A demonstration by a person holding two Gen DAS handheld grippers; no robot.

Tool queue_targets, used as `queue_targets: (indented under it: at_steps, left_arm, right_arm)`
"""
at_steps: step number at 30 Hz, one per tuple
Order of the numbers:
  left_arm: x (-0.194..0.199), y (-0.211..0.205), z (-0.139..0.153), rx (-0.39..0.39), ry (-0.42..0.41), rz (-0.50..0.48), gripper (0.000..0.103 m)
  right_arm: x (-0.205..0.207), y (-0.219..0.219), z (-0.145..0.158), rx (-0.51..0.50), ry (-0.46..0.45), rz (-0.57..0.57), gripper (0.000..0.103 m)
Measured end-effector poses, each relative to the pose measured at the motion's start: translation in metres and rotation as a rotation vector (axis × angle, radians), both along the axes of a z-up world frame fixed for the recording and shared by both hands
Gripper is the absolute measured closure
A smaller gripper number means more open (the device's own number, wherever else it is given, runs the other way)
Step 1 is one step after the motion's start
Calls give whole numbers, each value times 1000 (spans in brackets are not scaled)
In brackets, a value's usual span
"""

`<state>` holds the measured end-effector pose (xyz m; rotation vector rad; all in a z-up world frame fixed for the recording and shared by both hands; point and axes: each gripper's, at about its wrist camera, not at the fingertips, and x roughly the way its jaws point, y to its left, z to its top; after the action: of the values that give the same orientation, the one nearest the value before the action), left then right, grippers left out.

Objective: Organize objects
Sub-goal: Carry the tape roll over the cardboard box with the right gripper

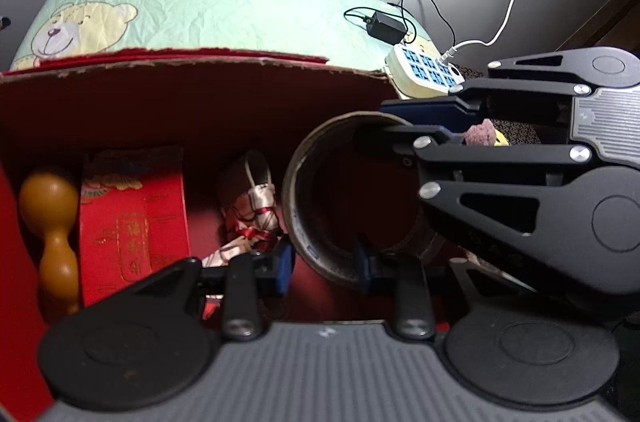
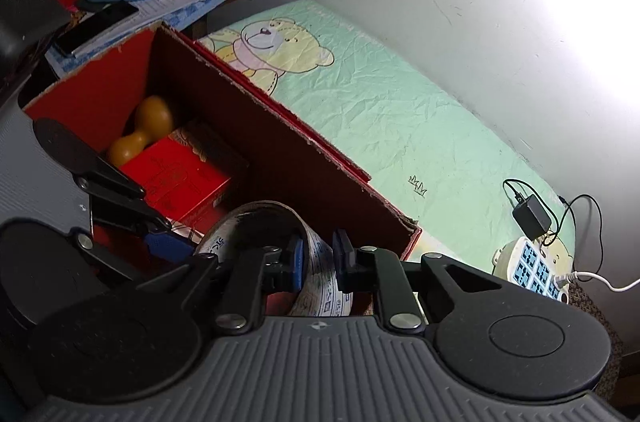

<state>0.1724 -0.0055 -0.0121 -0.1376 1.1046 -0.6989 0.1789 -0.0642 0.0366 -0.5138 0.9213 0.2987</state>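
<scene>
Both grippers are on one tape roll (image 1: 352, 198), held over the right end of the red box (image 1: 192, 102); left gripper (image 1: 325, 264) pinches the roll's near wall, one blue pad inside the ring and one outside, jaws nearly closed with only the wall's thickness between them; right gripper (image 2: 318, 262) does the same on another part of the wall, jaws drawn down narrow on the printed band; in the left view it reaches in from the right side and bites the roll's far right rim; so the roll is shared, neither tool free. Roll's axis points roughly toward the left camera, its open core facing it; ring sits on edge rather than flat; whether its lower edge touches the box floor I cannot tell, the left gripper's body hides it. Box contents lie to the left of the roll: a ribbon bundle (image 1: 256, 210) just beside it, then a red packet (image 1: 132, 222), then a gourd (image 1: 50, 230) at the far left end; floor under and right of the roll looks bare. Judgement: the move ahead is a short drop, straight down into that right-end gap, and the ribbon bundle is the neighbour to avoid; the two grips need to let go together or the ring tips. Outside the box, on the green mat (image 2: 400, 110), lies a power strip (image 2: 532, 270), well apart.
</scene>
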Motion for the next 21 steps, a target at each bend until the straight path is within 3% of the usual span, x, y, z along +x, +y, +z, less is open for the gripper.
queue_targets:
  at_steps: [9, 16, 19, 21]
  left_arm:
    - [11, 11, -28, 15, 100, -1, 60]
    - [17, 11, -36, 73, 118, 10, 60]
    - [19, 11, -39, 84, 142, 6, 54]
    - [18, 11, -37, 101, 127, 12, 49]
  right_arm:
    - [17, 13, -31, -116, 126, 18, 89]
    - [31, 5, -51, -41, 158, -49, 89]
    - [34, 4, -58, -46, 99, -77, 89]
    - [38, 1, -60, 7, 90, -101, 87]
